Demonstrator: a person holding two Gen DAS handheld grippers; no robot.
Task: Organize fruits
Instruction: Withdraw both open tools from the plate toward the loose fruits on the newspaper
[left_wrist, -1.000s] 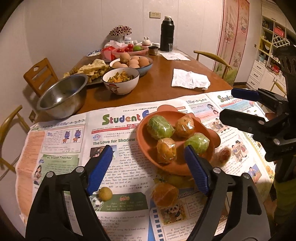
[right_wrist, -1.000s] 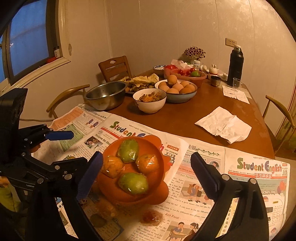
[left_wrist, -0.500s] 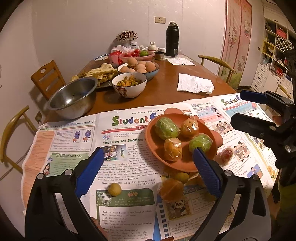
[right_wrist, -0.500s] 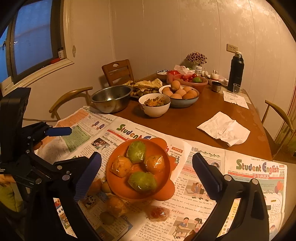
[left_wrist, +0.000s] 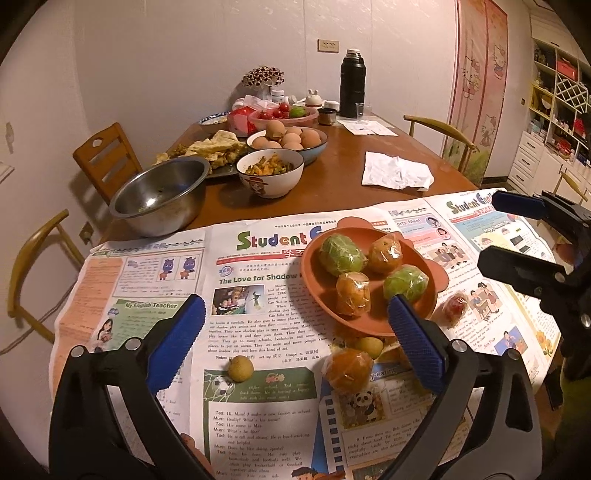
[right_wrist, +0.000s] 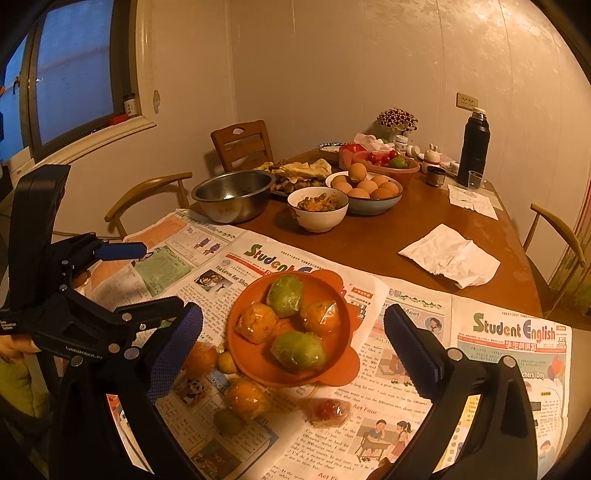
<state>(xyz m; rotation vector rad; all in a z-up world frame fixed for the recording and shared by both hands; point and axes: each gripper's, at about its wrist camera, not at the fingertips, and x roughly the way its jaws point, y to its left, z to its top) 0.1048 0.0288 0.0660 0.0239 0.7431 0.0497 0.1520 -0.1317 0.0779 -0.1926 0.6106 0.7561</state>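
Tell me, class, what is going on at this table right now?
A person holds a hand-held gripper in each hand over a newspaper-covered table, sorting fruit. The left hand-held gripper and the right hand-held gripper are both open and hold nothing. Four wrapped fruits, two green and two orange, already sit on the orange plate. Several fruits lie loose on the newspaper beside the plate, among them a wrapped orange and a small red one.

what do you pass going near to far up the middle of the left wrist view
small yellow-brown fruit → orange plate → white bowl of cooked food → blue bowl of eggs → pink bowl of tomatoes
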